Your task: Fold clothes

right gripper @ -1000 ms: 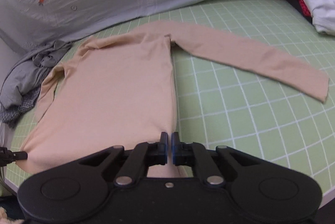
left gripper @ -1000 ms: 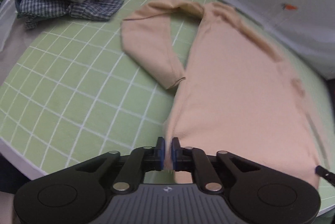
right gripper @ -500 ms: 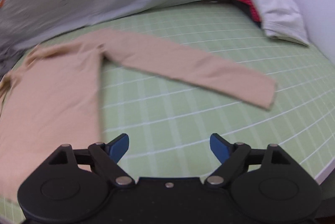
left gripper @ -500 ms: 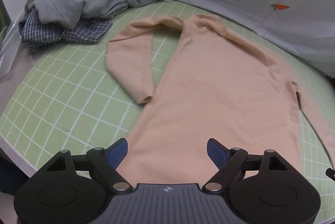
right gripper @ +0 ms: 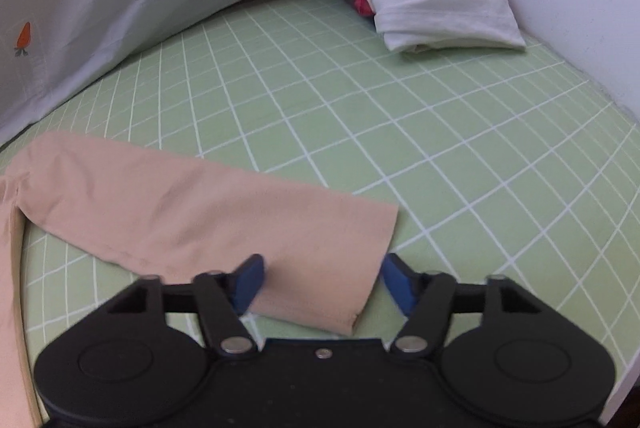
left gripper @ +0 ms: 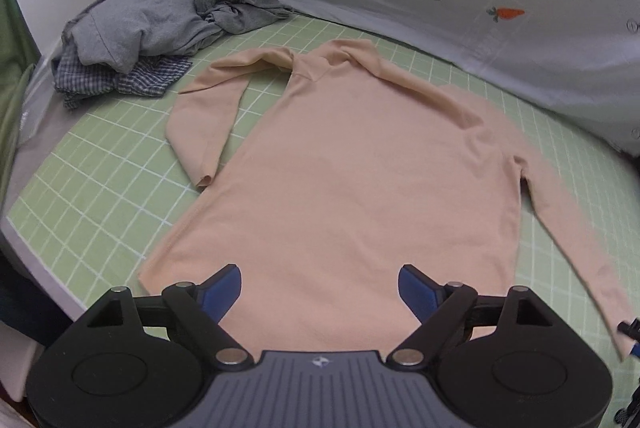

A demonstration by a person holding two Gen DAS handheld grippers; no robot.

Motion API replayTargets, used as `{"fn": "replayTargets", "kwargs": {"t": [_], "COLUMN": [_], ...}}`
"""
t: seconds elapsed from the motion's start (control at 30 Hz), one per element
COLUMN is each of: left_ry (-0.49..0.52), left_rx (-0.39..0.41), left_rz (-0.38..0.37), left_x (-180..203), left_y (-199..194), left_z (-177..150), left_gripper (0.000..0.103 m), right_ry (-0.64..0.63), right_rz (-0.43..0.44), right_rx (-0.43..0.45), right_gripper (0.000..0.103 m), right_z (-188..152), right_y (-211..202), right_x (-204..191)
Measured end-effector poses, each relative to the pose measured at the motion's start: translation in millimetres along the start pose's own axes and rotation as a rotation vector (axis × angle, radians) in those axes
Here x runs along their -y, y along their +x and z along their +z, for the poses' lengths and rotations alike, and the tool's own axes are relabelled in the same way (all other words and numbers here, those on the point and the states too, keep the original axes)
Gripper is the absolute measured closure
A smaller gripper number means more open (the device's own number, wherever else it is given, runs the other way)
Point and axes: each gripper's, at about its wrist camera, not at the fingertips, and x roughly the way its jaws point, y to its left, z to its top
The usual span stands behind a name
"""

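Both grippers have let go of the hem since a second ago. From the left: the gray pile (left gripper: 160,24) sits at the mat's (left gripper: 100,188) far corner, the left gripper (left gripper: 320,292) hangs wide open above the peach shirt (left gripper: 360,188) — spread flat — and the right gripper (right gripper: 320,280), jaws apart, straddles the right sleeve's cuff (right gripper: 320,260). No fold made yet — sleeves and body all remain.
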Motion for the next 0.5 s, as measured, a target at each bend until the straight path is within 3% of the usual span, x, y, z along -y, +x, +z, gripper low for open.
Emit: {"fn": "replayTargets", "kwargs": {"t": [0.03, 0.1, 0.2, 0.33, 0.5], "left_ry": [0.006, -0.008, -0.074, -0.072, -0.065], "left_rx": [-0.001, -0.014, -0.039, -0.027, -0.025], "left_rz": [0.017, 0.039, 0.04, 0.027, 0.005], "left_x": [-1.8, -10.1, -29.8, -52.3, -89.4], "left_y": [-1.0, 0.8, 7.6, 14.7, 30.6], "left_z": [-3.3, -7.5, -8.9, 1.8, 22.8], "left_gripper": [0.016, 0.016, 0.016, 0.016, 0.016], "right_ry": [-0.017, -0.032, 0.022, 0.087, 0.097], "right_rz": [0.01, 0.034, 0.05, 0.042, -0.028], "right_rx": [0.011, 0.026, 0.01, -0.008, -0.017], "right_gripper": [0.056, 0.091, 0.094, 0.095, 0.093], "right_z": [-3.6, -10.9, -25.5, -51.2, -75.3], "right_y": [-2.8, -8.7, -21.0, -41.3, -60.6], "right_x": [-1.7, -3.4, -0.2, -0.1, -19.6]}}
